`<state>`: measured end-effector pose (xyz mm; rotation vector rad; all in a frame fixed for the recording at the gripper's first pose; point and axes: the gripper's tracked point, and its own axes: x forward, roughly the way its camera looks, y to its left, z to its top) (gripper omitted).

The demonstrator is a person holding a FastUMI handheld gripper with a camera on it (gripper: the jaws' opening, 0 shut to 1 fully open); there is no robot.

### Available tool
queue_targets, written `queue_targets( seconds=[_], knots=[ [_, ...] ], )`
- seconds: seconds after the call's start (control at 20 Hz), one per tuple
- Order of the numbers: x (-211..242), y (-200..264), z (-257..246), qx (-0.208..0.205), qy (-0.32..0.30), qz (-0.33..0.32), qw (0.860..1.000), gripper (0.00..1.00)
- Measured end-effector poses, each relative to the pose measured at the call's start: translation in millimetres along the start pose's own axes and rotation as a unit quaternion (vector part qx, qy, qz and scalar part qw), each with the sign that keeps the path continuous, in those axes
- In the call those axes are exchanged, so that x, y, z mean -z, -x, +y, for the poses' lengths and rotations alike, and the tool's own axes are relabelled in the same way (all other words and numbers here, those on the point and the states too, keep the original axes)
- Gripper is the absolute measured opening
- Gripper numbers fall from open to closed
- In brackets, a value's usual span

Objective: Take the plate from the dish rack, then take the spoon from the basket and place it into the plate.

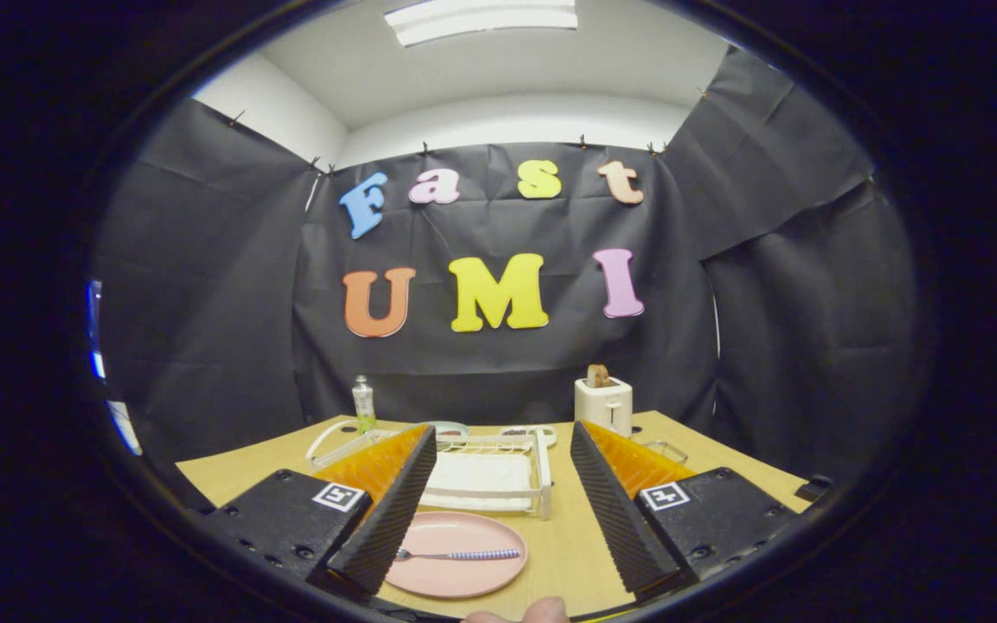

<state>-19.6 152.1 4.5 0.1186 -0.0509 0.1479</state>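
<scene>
While the two-finger gripper (498, 480) hung above the pale wooden table (706, 450), its black ribbed fingers (395, 510) stood wide apart and released, holding nothing; between them, nearer the left finger, lay the round pink plate (464, 575), flat on the table; the metal spoon with a blue-and-white checked handle (457, 555) rested in the plate, bowl toward the left finger, handle pointing right; just beyond the plate stood the white wire dish rack (498, 476), nothing visible in its slots; behind the left finger a white basket's rim (330, 437) showed, contents hidden; beyond it stood a small clear bottle with green liquid (363, 403); farther right stood a white toaster (603, 403) with toast in its slot; a fingertip (542, 611) showed at the near edge.
</scene>
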Motion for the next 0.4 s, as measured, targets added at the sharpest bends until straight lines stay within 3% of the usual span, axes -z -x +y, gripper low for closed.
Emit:
queue_targets(
  seconds=[0.4],
  knots=[
    [1,-5,10,-0.008,0.011,0.008,1.0,1.0]
  ],
)
